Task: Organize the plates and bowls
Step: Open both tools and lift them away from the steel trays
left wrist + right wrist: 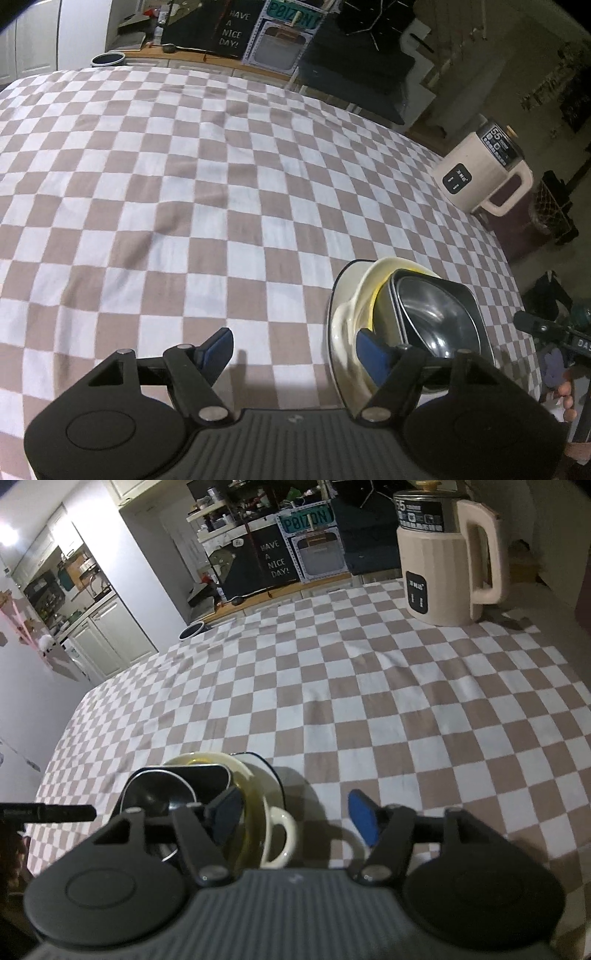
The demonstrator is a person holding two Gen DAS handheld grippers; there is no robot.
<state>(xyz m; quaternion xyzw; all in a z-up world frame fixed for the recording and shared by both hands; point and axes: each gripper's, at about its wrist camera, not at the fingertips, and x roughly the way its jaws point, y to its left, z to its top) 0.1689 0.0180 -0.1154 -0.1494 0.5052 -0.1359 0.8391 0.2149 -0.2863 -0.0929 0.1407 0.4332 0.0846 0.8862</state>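
While nested, bowls [436,314] sit upright.

Right tongs [297,819] gape empty — stacked bowls [207,786] beside, kettle [443,561] far.

left tongs [295,354]: spread, empty | right tongs [295,814]: spread, empty

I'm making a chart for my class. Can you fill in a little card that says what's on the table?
Table cover: checkered cloth, brown and white
Dishes: one stack
Bottom of stack: white plate with dark rim
Middle: cream bowl with a handle
Top: metal bowls
Also on table: cream kettle
Left tongs: open, empty
Right tongs: open, empty
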